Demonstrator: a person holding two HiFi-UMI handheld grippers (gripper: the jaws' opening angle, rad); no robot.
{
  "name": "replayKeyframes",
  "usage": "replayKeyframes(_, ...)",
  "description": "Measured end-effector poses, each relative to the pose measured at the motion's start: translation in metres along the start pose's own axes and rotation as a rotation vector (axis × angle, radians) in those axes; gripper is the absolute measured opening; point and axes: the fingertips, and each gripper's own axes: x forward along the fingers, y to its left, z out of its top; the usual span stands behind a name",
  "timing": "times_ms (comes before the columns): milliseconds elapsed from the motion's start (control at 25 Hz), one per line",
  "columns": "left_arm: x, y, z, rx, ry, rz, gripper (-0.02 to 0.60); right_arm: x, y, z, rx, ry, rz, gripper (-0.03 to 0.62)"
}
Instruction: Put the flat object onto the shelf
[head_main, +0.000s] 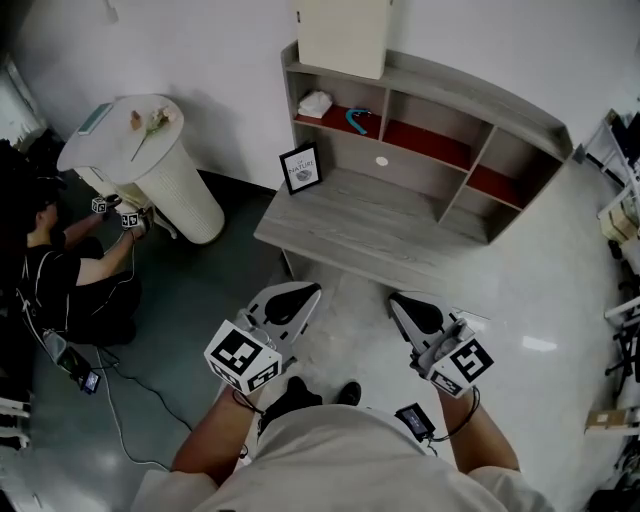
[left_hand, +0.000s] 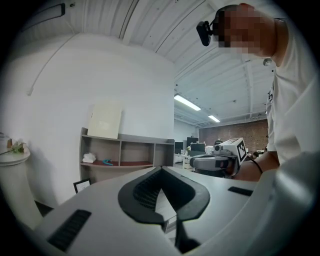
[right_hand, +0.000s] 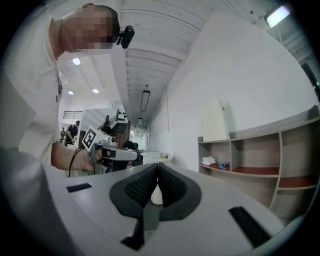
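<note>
**Grey claws shut and empty, short of the shelf**

Both tools are held level in front of the person, side by side and clear of the desk (head_main: 350, 228). The left gripper (head_main: 305, 293) has its pads together at the tips with nothing between them. The right gripper (head_main: 403, 303) is likewise pressed together and empty. A cream board (head_main: 343, 35) stands upright on top of the shelf (head_main: 440, 88), against the wall. A framed picture (head_main: 301, 168) stands on the desk's left rear corner, well apart from both grippers.
</note>
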Motion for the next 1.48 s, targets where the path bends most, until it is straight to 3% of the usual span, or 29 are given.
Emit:
replayKeyframes(960, -0.147, -0.009, -0.008, 0.005, -0.006, -0.120, 0.014, 0.028, 0.150, 0.007, -0.008, -0.024, -0.116, 0.020)
replayKeyframes(1480, -0.195, -0.010, -0.020, 0.022, -0.002, -0.160, 0.014, 0.031, 0.198, 0.000, -0.018, -0.028, -0.162, 0.018)
